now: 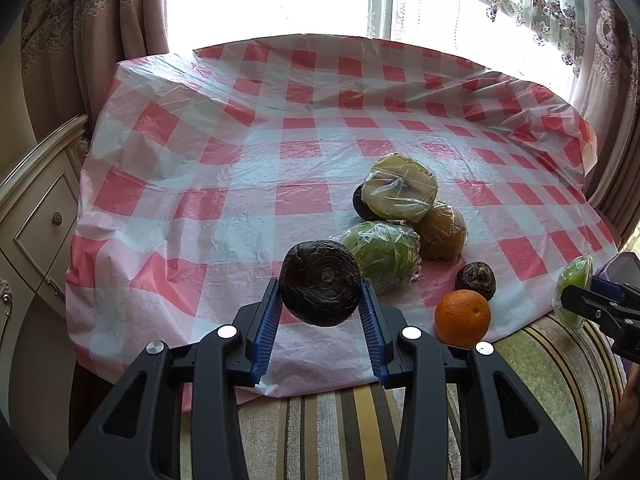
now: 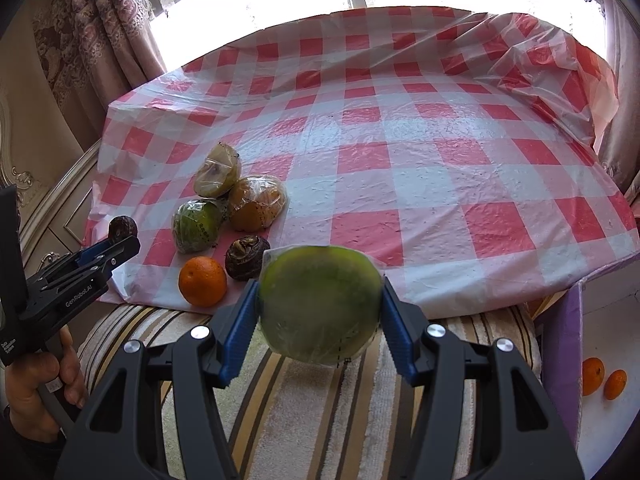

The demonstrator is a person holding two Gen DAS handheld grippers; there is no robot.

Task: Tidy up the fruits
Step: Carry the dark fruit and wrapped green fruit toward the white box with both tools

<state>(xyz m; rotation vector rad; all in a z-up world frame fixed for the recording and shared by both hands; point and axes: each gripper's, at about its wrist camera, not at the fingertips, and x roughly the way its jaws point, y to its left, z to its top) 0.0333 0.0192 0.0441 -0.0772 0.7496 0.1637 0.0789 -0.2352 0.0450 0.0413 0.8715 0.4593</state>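
Checked tablecloth (image 1: 320, 128), left claw (image 1: 320, 300) gripping dark fruit (image 1: 320, 288), right claw (image 2: 320, 312) gripping green fruit (image 2: 320, 304)

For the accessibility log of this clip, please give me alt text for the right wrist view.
The right gripper has its jaws shut on a round green fruit wrapped in clear plastic, above a striped cloth. Behind lie a bare orange, a dark wrinkled fruit and three plastic-wrapped fruits on a red-and-white checked plastic tablecloth; the left gripper grips another dark fruit.

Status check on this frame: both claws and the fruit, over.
Left claw shut on dark fruit. Right claw shut on wrapped green fruit. Five fruits left on checked cloth; nothing blocking.
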